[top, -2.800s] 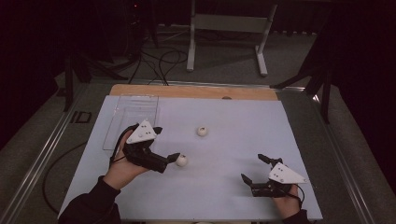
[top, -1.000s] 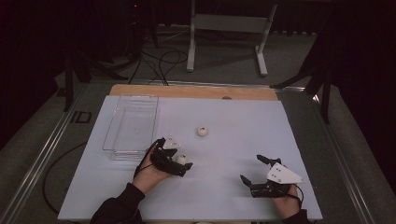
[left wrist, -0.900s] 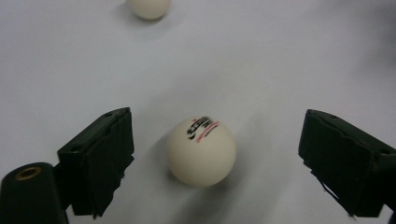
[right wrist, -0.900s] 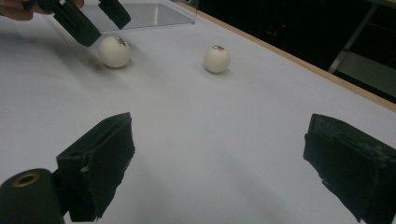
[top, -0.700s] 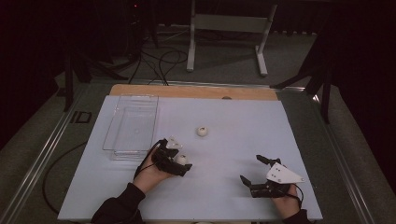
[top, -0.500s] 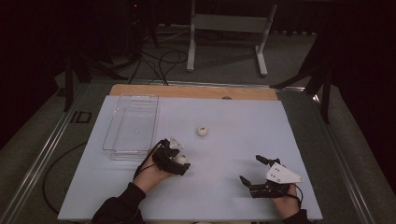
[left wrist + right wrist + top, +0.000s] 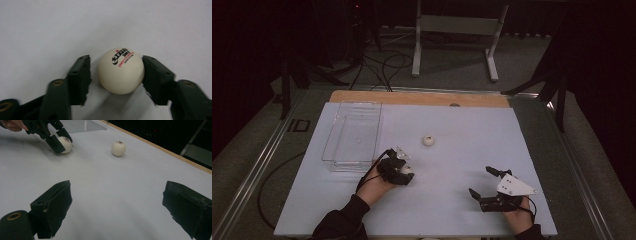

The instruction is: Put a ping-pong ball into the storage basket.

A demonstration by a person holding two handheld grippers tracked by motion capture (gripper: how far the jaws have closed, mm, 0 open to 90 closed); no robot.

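The left gripper (image 7: 404, 172) has come down over the near ball (image 7: 121, 71) and its jaws have just been closing around it. In the left gripper view the ball sits on the surface (image 7: 452, 150) between the two pads: the right-hand pad touches its side, while a thin gap remains at the left-hand pad (image 7: 79, 78), so I would not call it a firm grip yet. A few seconds back this gripper hung wide open beside the ball, and the ball itself lies about where it lay then, just in front and to the right of the clear tray (image 7: 353, 131). A second ball (image 7: 428, 141) rests untouched a little farther from the person, also right of the tray and apart from it. The right gripper (image 7: 486, 183) has not stirred; it waits well to the right of the tray near the person's edge, jaws wide apart with nothing between them. To my eye the pick is nearly made: once the jaws pinch fully, the ball can be lifted, likely toward the tray. Being round and smooth, it could squirt out if squeezed off-centre.
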